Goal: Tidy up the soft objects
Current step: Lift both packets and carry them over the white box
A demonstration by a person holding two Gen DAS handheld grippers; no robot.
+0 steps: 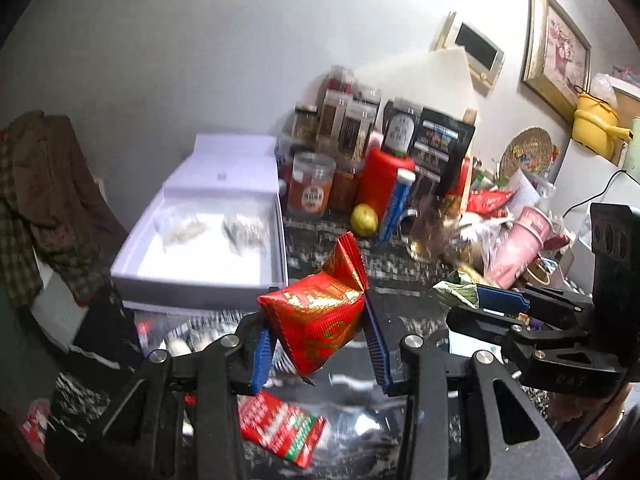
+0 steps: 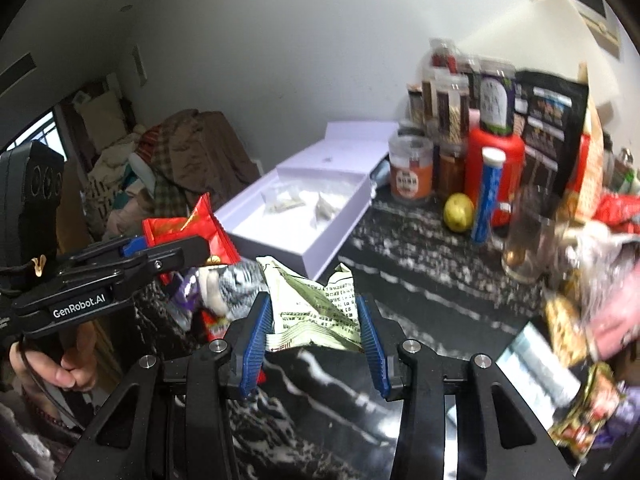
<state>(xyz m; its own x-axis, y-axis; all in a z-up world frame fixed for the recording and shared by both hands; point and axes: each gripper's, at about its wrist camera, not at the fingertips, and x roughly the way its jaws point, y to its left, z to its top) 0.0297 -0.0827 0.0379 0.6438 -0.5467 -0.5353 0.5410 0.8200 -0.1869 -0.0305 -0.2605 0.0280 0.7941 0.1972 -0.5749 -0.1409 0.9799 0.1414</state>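
A dark, white-veined marble worktop runs to a pale wall, crowded at the back with clear plastic jars and a red bottle. The left hand-held gripper pinches a puffy, glossy red snack packet with gold print between its ribbed blue pads, lifted clear of the surface. The right hand-held gripper clamps a crinkled, flatter green-and-white packet the same way. An open white cardboard box lies to the left, with two small clear bags in it. Only the left view shows a framed picture and a yellow kettle; only the right view shows the person's fingers on the other handle.
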